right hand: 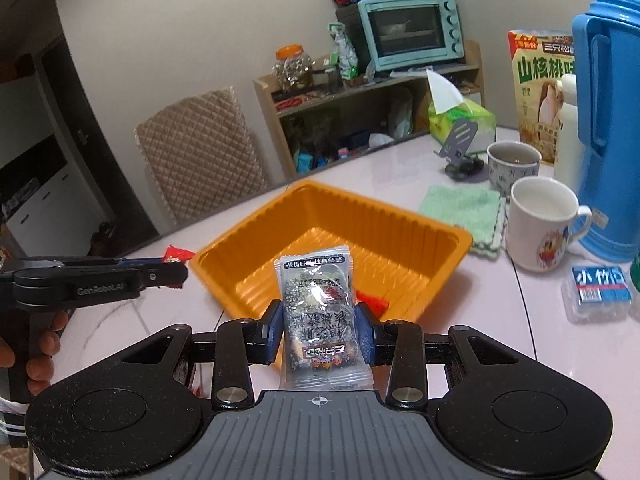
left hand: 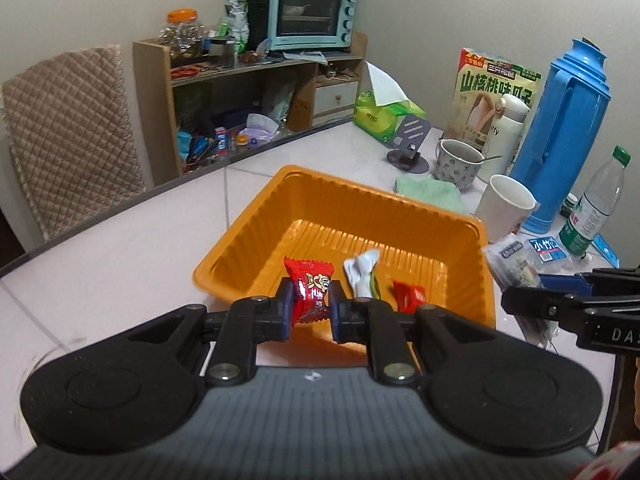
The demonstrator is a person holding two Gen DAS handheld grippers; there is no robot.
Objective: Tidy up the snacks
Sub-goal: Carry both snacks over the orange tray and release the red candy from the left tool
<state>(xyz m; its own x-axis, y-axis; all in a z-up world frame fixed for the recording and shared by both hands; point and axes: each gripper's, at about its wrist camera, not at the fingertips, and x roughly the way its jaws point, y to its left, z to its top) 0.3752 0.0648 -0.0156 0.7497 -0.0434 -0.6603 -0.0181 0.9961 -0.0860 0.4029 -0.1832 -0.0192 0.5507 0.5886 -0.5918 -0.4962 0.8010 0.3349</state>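
The left claw [left hand: 310, 306] pinches a red candy wrapper [left hand: 310, 292] and the right claw [right hand: 318, 330] a clear snack packet [right hand: 318, 308], both probably over the orange tray's [left hand: 248, 256] near rim; light, crinkly, slippery, best gripped mid-body.

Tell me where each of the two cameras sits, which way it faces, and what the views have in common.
Left wrist: sits behind the left tongs, facing the orange tray; they are shut on a red candy, with the right tongs entering at the right edge.
Right wrist: sits behind the right tongs, facing the same tray; they clamp a clear snack packet, with the left tongs and a hand at left.
Shared: tray, blue flask, teal oven, white mug.
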